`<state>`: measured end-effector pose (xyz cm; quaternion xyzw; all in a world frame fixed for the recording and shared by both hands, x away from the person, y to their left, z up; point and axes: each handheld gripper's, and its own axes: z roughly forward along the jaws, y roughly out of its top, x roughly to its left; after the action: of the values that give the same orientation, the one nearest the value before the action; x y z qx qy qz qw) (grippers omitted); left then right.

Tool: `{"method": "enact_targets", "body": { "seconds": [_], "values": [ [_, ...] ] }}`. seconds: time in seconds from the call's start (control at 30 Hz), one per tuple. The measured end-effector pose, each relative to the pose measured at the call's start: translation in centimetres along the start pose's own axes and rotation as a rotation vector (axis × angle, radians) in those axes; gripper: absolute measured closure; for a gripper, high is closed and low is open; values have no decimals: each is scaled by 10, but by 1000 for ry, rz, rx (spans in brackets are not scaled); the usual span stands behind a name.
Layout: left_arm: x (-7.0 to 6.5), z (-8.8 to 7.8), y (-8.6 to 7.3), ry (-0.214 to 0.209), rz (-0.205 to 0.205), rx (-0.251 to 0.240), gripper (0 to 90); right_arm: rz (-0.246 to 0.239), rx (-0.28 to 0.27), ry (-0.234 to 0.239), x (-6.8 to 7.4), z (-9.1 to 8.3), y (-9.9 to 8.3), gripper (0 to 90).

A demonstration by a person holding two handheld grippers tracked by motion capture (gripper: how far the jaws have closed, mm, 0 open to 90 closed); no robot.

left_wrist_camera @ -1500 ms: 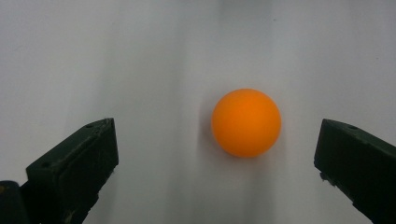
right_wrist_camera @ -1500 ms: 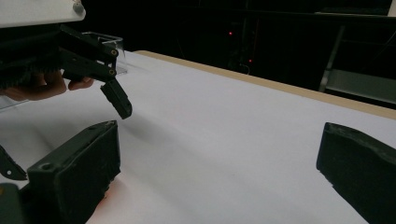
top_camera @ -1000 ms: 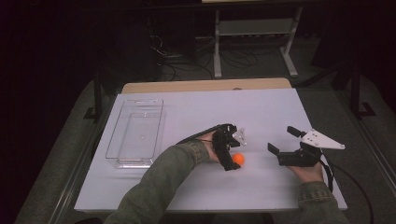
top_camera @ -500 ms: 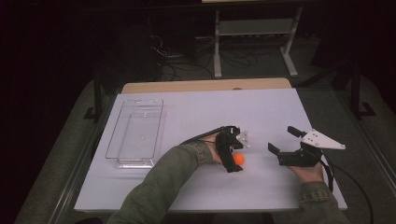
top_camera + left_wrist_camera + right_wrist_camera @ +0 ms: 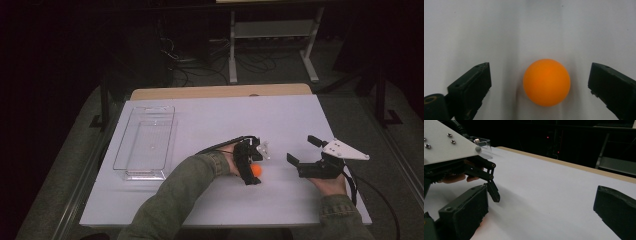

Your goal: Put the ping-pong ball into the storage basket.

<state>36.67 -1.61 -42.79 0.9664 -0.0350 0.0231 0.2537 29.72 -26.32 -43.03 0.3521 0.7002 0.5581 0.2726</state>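
Left gripper view: left gripper point(image 5: 539, 87) jaws just closing, apart around orange ball point(image 5: 546, 82), untouching; right gripper point(image 5: 306, 152) released.

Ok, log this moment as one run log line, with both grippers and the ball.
left gripper: open, just been closing around orange ball, not touching | right gripper: open, nothing between | clear tray: far left

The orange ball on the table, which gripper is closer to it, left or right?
Left. The left gripper straddles the orange ball, its jaws just closing, not yet touching. The right gripper rests apart, open, off to the ball's right on the table.
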Motion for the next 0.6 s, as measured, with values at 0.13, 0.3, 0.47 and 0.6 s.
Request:
{"method": "enact_targets", "body": {
  "seconds": [0.13, 0.3, 0.47, 0.6],
  "values": [
    [-2, -2, 0, 41, 8, 17, 169, 0, 0, 0, 0, 0, 0, 0],
    [-3, -5, 0, 36, 7, 14, 284, -2, -1, -1, 0, 0, 0, 0],
    [-2, -5, -1, 24, 1, 11, 334, -3, 2, 0, 0, 0, 0, 0],
    [-2, -4, -1, 11, 4, 15, 374, -3, 1, 0, 0, 0, 0, 0]
  ]
}}
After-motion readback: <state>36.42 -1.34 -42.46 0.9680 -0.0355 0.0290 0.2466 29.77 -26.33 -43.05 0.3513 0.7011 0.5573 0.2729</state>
